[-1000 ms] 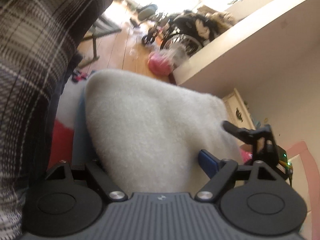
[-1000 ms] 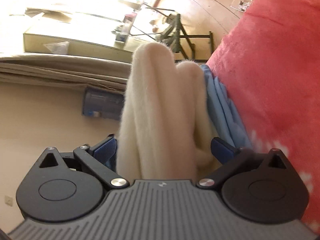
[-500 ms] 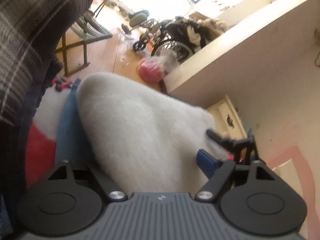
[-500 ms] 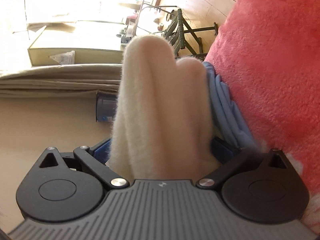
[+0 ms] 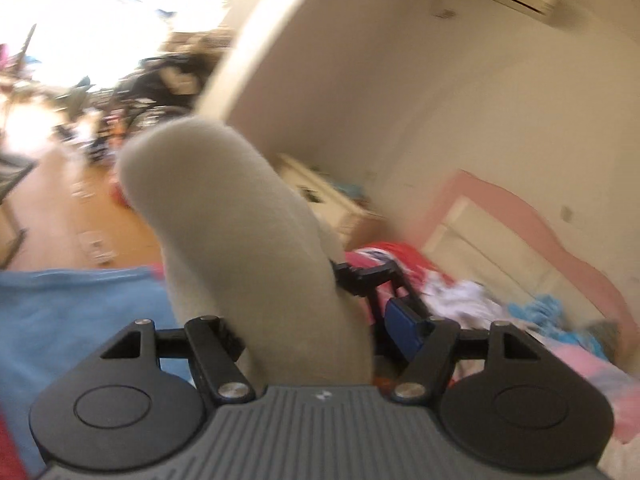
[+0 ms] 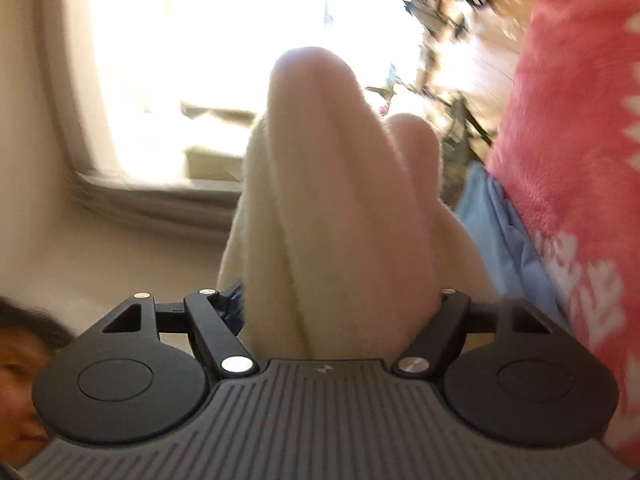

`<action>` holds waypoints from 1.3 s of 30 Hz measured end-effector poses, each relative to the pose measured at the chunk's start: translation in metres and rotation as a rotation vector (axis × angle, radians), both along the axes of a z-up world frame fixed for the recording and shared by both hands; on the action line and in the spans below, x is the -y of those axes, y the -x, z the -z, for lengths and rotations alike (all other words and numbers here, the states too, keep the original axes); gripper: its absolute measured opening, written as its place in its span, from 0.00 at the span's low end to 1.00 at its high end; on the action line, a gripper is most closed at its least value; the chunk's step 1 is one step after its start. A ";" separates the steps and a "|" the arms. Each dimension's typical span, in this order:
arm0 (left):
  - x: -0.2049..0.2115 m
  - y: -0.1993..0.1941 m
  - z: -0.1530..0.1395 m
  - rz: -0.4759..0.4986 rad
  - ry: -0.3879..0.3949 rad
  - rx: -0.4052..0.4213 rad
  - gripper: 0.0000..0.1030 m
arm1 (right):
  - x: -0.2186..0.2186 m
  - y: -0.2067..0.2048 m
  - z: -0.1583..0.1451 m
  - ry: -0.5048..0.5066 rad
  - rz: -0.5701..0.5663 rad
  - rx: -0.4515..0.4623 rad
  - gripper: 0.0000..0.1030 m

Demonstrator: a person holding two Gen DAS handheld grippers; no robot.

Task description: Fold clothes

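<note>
A thick cream fleece garment (image 5: pixel 248 240) rises as a folded bundle between the fingers of my left gripper (image 5: pixel 316 320), which is shut on it. Only the right blue pad (image 5: pixel 404 320) shows; the left one is hidden behind the fleece. In the right wrist view the same cream garment (image 6: pixel 344 200) stands in several rolled folds, and my right gripper (image 6: pixel 338 300) is shut on it. That right gripper (image 5: pixel 368 276) also shows as black linkage just past the fleece in the left wrist view. Both views are motion-blurred.
A light blue cloth (image 5: pixel 72 312) lies under the fleece on a red blanket with white pattern (image 6: pixel 580 160). Loose clothes (image 5: pixel 472 300) are piled by the pink headboard (image 5: pixel 520 216). A window (image 6: pixel 200 80), wooden floor (image 5: pixel 60 208) and a person's head (image 6: pixel 20 380) are in view.
Both grippers have swung with the fleece still held. The left view turned from the person's plaid clothing to the wall and bed; the right view tilted toward the window.
</note>
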State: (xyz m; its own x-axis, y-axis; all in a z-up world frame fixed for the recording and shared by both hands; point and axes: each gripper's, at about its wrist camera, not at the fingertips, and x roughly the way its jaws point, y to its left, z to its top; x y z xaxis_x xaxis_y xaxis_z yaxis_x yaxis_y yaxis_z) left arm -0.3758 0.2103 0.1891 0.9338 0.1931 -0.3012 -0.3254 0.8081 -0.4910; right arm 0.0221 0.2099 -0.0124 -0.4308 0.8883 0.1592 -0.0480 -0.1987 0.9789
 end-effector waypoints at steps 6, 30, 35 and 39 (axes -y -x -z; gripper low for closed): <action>0.057 -0.017 -0.005 0.172 -0.089 0.055 0.68 | 0.087 -0.005 0.007 -0.141 0.159 -0.109 0.72; 0.085 -0.100 -0.001 0.595 0.086 0.259 0.69 | 0.222 -0.007 -0.031 -0.199 0.534 -0.023 0.73; 0.092 -0.141 0.006 0.828 0.291 0.416 0.69 | 0.313 -0.007 -0.109 -0.116 0.706 0.191 0.74; 0.093 -0.167 0.039 0.911 0.442 0.404 0.69 | 0.354 -0.002 -0.169 0.069 0.759 0.394 0.76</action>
